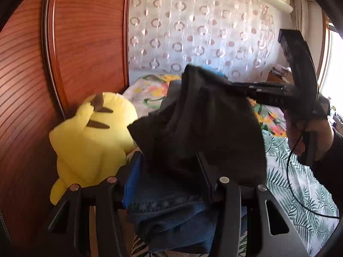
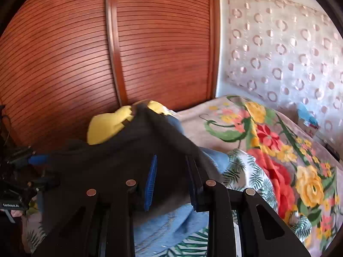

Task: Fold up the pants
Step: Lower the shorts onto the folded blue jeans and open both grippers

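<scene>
Wood is on the far left: a big brown closet door (image 1: pixel 85 42) with thin lines across it. Next to it sits a soft yellow plush toy (image 1: pixel 90 141) with brown stripes on its back.

In the middle hang the black pants (image 1: pixel 199 128). They are held up in the air over the bed, just in front of the toy. The left gripper (image 1: pixel 169 171) has its two black fingers around the bottom part of the pants, but the cloth hides the tips, so I cannot tell if it is pinching. Under the black pants lies a pile of blue jeans (image 1: pixel 171 214), thick and bumpy.

More to the right, the right gripper (image 1: pixel 253 87) reaches in from the side and pinches the top edge of the pants. A hand (image 1: pixel 310 137) holds its handle.

On the right is the bed cover (image 2: pixel 278 150), with big red and yellow flowers and green leaves. Behind it hangs a thin curtain (image 2: pixel 278 42) with round rings.

The pants look soft, light and floppy. They will sag and bunch up, I think. Holding two corners of one edge, like the waist, would keep them flat for a fold.
</scene>
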The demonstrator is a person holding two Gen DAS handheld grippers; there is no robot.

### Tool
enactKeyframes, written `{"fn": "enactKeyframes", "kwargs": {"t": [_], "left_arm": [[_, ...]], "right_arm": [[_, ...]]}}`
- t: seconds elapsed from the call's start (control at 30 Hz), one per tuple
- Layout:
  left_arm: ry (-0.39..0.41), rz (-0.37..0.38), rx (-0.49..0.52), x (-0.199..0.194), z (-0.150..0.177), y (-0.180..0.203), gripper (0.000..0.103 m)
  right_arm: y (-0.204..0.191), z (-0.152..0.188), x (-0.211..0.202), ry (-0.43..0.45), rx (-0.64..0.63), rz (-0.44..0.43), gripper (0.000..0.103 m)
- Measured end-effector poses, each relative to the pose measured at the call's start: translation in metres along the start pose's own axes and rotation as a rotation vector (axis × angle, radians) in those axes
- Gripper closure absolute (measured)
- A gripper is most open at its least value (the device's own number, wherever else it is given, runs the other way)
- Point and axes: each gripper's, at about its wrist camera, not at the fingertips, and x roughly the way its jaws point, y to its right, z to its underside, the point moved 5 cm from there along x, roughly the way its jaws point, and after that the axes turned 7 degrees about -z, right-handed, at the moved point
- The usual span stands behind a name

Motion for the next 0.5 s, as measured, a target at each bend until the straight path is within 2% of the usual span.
{"fn": "enactKeyframes", "kwargs": {"t": [0.23, 0.5], "left_arm": [[-0.009, 0.0, -0.006, 0.004, 0.004, 0.0, 0.053], [0.009, -0.037, 0.012, -0.006, -0.001, 0.001, 0.053]], "right_arm": [[0.001, 0.003, 0.015, 0.0, 0.039, 0.027, 0.075], [-0.017, 0.01, -0.005, 0.044, 0.055, 0.038, 0.075]]}}
